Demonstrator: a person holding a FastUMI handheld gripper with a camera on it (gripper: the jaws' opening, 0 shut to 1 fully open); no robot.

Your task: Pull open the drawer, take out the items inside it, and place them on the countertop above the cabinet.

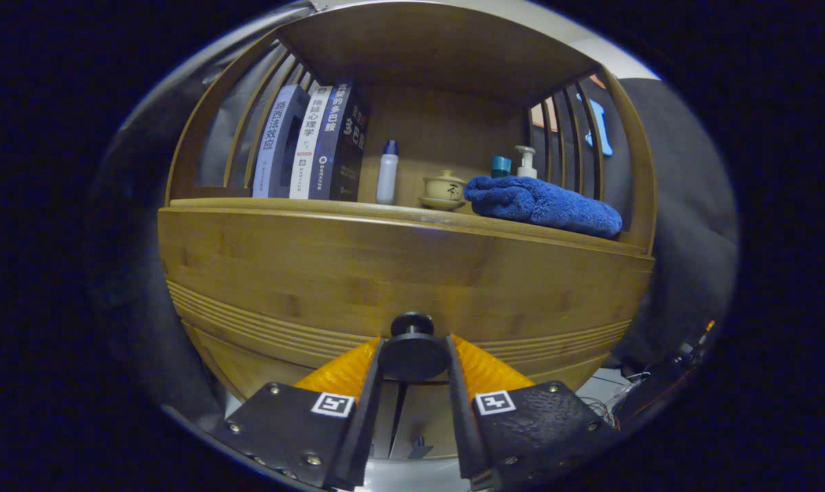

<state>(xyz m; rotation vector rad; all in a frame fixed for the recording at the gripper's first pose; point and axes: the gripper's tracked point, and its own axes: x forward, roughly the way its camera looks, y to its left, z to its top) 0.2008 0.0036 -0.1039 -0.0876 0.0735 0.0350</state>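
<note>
- The black round knob (413, 348) of the drawer (398, 273) sits right between the two fingers of the claw (413, 365), at their tips; the fingers (368, 396) stand narrow, close on either side of it and seemingly touching it, so I judge the claw to be gripping the knob.
- The knob's stem points straight back along the fingers toward the camera, so the coming pull should run along that same line, away from the drawer front, with the claw kept level.
- The drawer front is a broad wooden panel with grooved lines low down; it looks closed or nearly so, and nothing inside it can be seen, so the items to take out are hidden.
- Above the drawer's top edge runs the counter (357, 208), the place where the items must go.
- Already on the counter: a row of upright books (309, 143) at the left end, a small white bottle (387, 174) just right of them, a lidded cup on a saucer (443, 189) near the middle, a folded blue towel (542, 203) lying along the right part to the front edge, and two small bottles (515, 164) behind it.
- Free room on the counter is mostly at the front edge before the books and the white bottle.
- Nothing stands between claw and knob; a slip off the round knob is the likely risk.
</note>
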